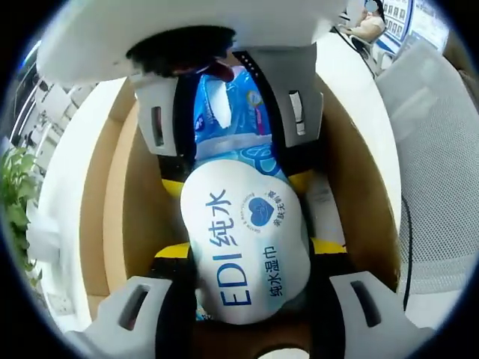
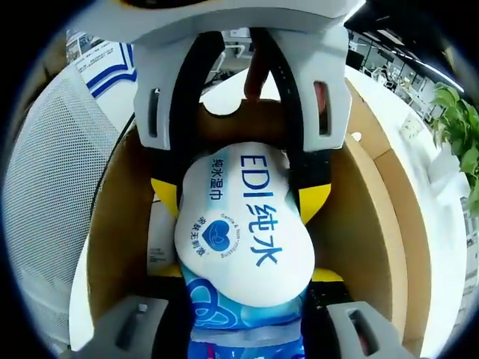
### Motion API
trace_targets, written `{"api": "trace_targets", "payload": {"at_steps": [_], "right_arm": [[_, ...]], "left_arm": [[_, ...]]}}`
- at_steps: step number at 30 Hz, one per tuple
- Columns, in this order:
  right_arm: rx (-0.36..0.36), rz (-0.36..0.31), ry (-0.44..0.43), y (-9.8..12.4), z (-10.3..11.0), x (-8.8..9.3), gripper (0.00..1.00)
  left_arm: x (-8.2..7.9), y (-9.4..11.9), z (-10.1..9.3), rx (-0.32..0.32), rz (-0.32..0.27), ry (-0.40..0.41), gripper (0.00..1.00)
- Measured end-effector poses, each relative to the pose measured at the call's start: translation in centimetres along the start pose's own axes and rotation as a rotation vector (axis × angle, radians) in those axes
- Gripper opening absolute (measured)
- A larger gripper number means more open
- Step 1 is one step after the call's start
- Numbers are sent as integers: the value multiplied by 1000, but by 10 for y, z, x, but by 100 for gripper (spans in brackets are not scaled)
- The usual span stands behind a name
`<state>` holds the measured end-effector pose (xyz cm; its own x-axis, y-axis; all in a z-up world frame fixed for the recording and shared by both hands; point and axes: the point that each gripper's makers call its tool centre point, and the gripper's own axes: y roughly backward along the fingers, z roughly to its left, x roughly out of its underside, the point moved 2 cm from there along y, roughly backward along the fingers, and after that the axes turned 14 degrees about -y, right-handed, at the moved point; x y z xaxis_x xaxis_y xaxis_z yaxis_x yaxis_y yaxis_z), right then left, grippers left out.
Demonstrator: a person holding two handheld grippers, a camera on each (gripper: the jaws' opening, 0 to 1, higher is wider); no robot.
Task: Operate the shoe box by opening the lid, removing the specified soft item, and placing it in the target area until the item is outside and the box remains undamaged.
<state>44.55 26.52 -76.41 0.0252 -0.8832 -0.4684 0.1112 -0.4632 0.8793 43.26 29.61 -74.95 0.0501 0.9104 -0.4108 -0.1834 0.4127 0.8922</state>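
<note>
Both grippers were clenched on the same soft pack of wet wipes [image 1: 247, 243], one at each end, and it sat at the centre of both views, inside the open cardboard shoe box [image 1: 112, 217]. In the left gripper view the left gripper [image 1: 251, 299] pinched the white end from the bottom, while the right gripper [image 1: 228, 123] came in from the top onto the blue end. That shared grip probably kept the floppy pack level for lifting clear of the box walls.
</note>
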Motion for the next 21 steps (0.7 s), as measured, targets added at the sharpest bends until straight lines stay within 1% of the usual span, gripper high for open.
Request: {"api": "trace_targets", "payload": {"at_steps": [5, 14, 21], "right_arm": [[3, -18, -4, 9, 2, -4, 55], [16, -30, -3, 22, 4, -7, 54], [38, -47, -3, 35, 3, -13, 54]], "left_arm": [[-6, 8, 3, 0, -3, -12, 58], [-15, 20, 5, -3, -4, -28, 58], [-21, 32, 10, -14, 2, -52, 58]]}}
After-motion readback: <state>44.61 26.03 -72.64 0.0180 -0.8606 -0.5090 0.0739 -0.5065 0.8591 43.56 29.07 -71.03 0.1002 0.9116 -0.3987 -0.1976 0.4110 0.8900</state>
